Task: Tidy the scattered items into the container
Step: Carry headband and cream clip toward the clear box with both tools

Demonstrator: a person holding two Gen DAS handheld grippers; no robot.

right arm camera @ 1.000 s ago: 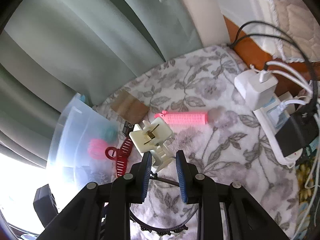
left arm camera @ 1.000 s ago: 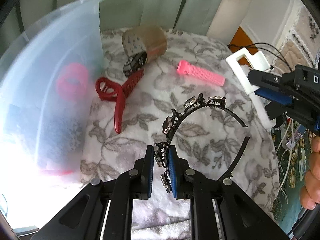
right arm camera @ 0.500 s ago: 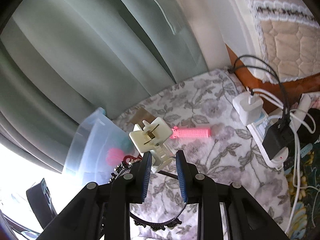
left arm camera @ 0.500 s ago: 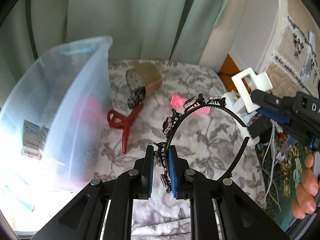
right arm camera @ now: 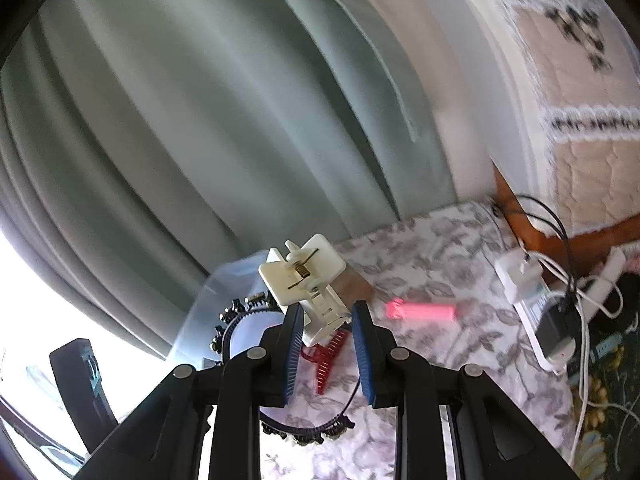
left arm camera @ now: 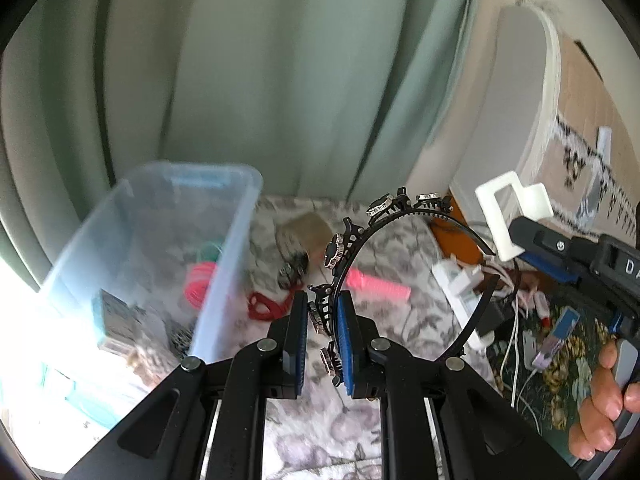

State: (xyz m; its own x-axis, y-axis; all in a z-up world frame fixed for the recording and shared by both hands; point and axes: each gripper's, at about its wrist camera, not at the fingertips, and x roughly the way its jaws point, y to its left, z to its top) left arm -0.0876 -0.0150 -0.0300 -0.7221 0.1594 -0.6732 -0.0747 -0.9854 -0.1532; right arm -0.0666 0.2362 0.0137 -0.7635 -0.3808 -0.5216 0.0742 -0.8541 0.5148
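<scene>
The left gripper (left arm camera: 323,322) is clamped on a thin black toothed headband (left arm camera: 404,216) studded with ornaments; the right gripper (right arm camera: 327,332) pinches a cream-white spring clip (right arm camera: 302,276) ahead.

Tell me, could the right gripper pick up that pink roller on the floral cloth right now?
Probably not yet. The right gripper is shut on the white clip, so its jaws are full. The pink roller itself lies uncovered on the cloth.
</scene>
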